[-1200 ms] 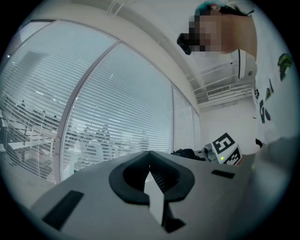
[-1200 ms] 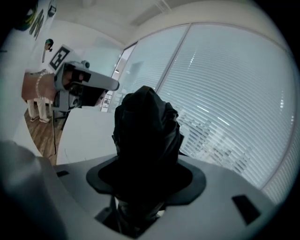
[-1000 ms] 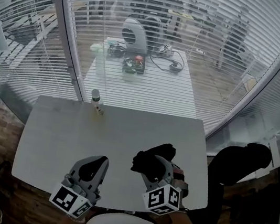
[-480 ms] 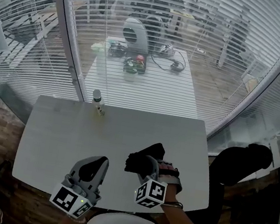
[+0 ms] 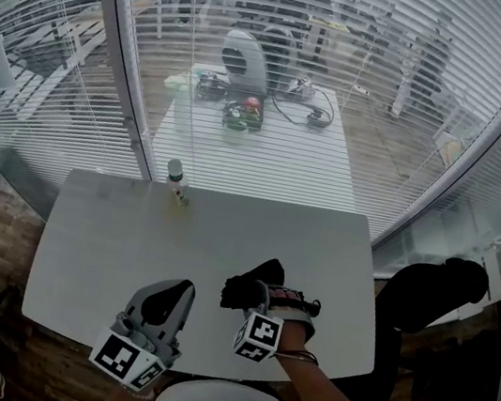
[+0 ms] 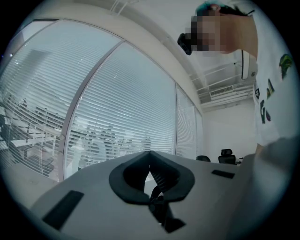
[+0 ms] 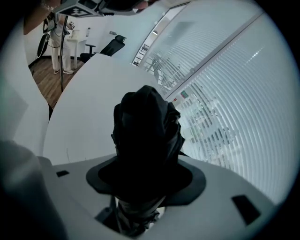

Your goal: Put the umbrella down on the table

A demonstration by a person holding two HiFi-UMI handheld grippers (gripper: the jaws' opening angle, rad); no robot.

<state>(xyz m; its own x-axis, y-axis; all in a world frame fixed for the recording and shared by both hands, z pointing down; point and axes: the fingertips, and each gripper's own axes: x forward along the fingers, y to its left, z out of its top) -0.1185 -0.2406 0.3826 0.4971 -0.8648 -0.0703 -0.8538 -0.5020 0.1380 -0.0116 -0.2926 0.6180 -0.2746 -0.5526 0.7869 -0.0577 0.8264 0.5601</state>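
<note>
A black folded umbrella point(image 5: 252, 285) is clamped in my right gripper point(image 5: 263, 306), which is shut on it just above the white table point(image 5: 102, 237), near the front edge, right of centre. In the right gripper view the bunched black umbrella point(image 7: 146, 131) fills the space between the jaws and points down at the tabletop point(image 7: 89, 108). Whether the umbrella touches the table I cannot tell. My left gripper point(image 5: 170, 292) rests at the table's front edge, apart from the umbrella. Its pads meet at the tips point(image 6: 150, 153) with nothing between them.
A small white-capped bottle point(image 5: 175, 182) stands at the table's far edge, against a glass wall with blinds point(image 5: 271, 75). Beyond the glass is another table with devices point(image 5: 246, 113). A dark chair point(image 5: 426, 291) stands off the table's right side.
My right gripper has sunk toward the tabletop and shifted left with the umbrella, rolling as it went. The left gripper has stayed where it was.
</note>
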